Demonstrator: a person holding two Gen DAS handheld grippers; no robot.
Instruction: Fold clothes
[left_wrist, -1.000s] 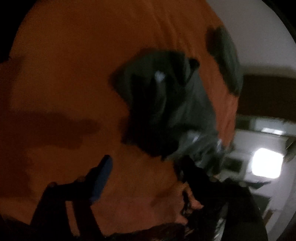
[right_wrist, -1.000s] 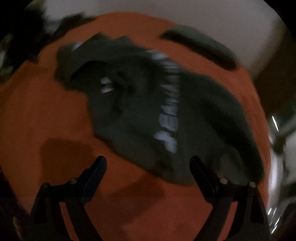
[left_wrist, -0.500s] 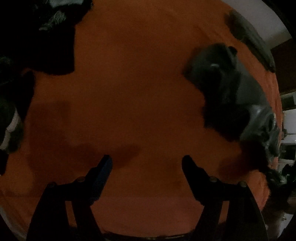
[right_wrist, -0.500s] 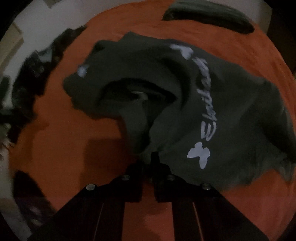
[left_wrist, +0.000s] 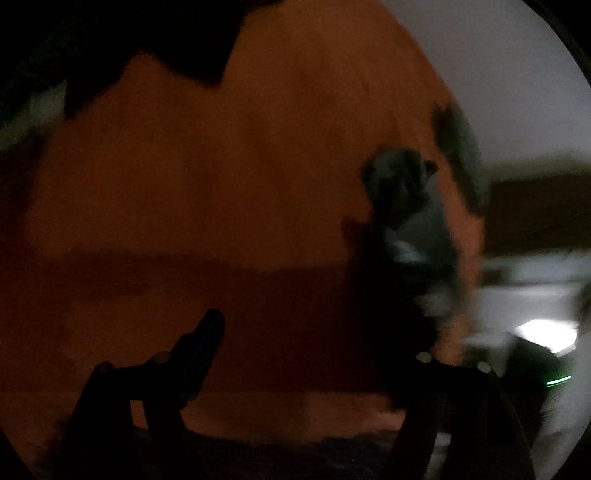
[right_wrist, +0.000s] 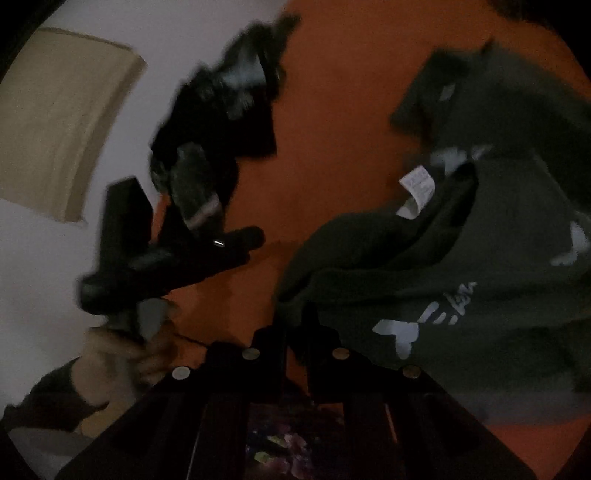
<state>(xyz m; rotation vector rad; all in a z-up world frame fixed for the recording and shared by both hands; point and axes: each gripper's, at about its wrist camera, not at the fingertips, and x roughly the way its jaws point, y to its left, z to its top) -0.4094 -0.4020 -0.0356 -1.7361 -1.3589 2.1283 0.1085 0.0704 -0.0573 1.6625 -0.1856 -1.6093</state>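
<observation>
right gripper (right_wrist: 295, 332) jaws pinched shut on hem of dark green sweatshirt (right_wrist: 480, 266), bunched across right of frame on orange bedspread (right_wrist: 332, 129). left gripper (left_wrist: 306, 343) jaws wide, sweatshirt beyond right finger.

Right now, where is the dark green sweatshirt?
In the right wrist view the dark green sweatshirt fills the right half, lying on the orange bedspread, its near edge pinched in the shut right gripper; the left gripper is off to its left.
</observation>
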